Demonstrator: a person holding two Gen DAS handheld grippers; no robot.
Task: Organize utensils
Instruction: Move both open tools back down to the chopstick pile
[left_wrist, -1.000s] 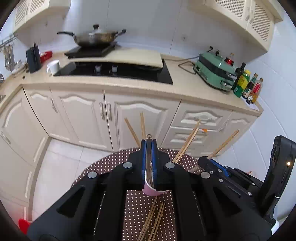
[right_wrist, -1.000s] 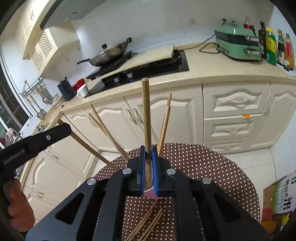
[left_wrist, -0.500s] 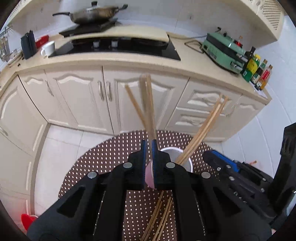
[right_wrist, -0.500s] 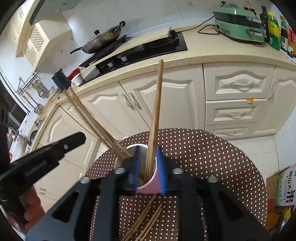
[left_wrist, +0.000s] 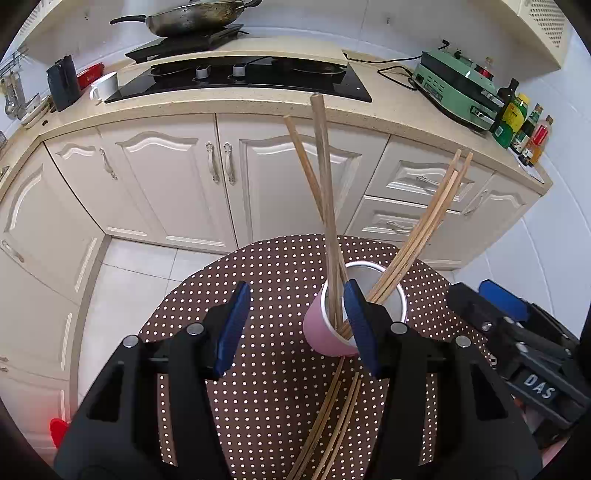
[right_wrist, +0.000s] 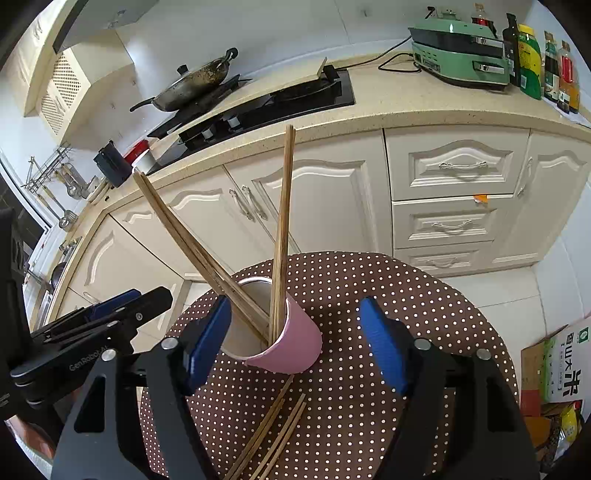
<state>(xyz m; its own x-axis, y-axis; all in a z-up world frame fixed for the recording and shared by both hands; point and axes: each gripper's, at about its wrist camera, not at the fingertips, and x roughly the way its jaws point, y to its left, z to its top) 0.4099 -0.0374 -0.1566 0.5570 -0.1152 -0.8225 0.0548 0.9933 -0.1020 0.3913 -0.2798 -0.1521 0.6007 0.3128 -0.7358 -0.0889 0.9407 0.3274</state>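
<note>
Plainly, the thin, light, stiff, slippery chopsticks (right_wrist: 273, 439) lying loose just before the pink cup (right_wrist: 295, 343) want pinching near mid-length, both the left gripper (left_wrist: 295, 328) and right gripper (right_wrist: 295, 343) having just released, jaws empty.

Both grippers' jaws have just opened, dropping their chopsticks (left_wrist: 325, 206) into the cup (left_wrist: 325, 332).

Pink cup (left_wrist: 325, 334); tan chopsticks (right_wrist: 281, 229); brown white-dotted tablecloth (right_wrist: 369, 295); cream cabinets (left_wrist: 162, 184); green appliance (right_wrist: 458, 55).
</note>
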